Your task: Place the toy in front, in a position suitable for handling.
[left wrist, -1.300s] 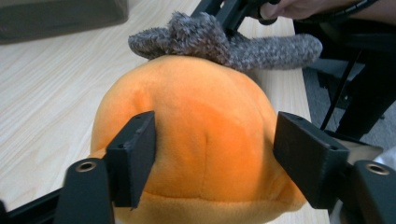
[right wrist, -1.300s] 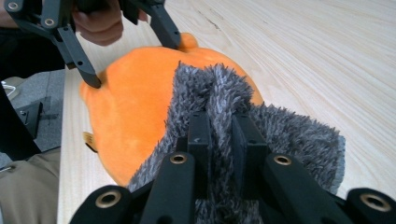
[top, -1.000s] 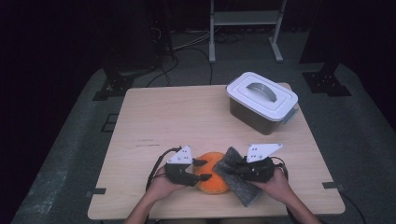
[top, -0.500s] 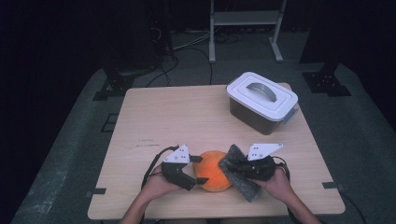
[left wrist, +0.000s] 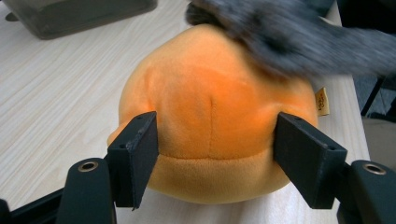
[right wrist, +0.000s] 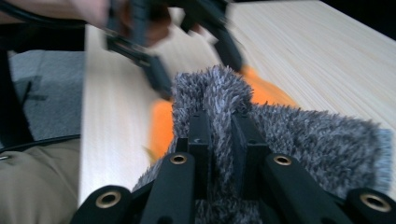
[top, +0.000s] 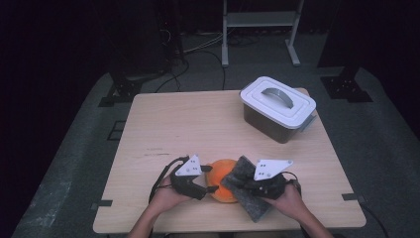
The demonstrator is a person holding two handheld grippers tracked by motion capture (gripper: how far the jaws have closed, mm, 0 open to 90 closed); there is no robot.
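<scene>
The left tool (left wrist: 215, 154), jaws just narrowed, brackets the orange plush toy (left wrist: 210, 112) without squeezing; the right tool (right wrist: 219, 135) clamps the grey cloth (right wrist: 299, 140) across the toy's top, wiping likely underway.

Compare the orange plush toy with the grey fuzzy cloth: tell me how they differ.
The orange plush toy is a smooth, rounded dome; the grey fuzzy cloth is shaggy and flat. The plush sits on the table between the left gripper's spread jaws; the cloth is pinched in the right gripper, draped over the plush. Both are soft.
</scene>
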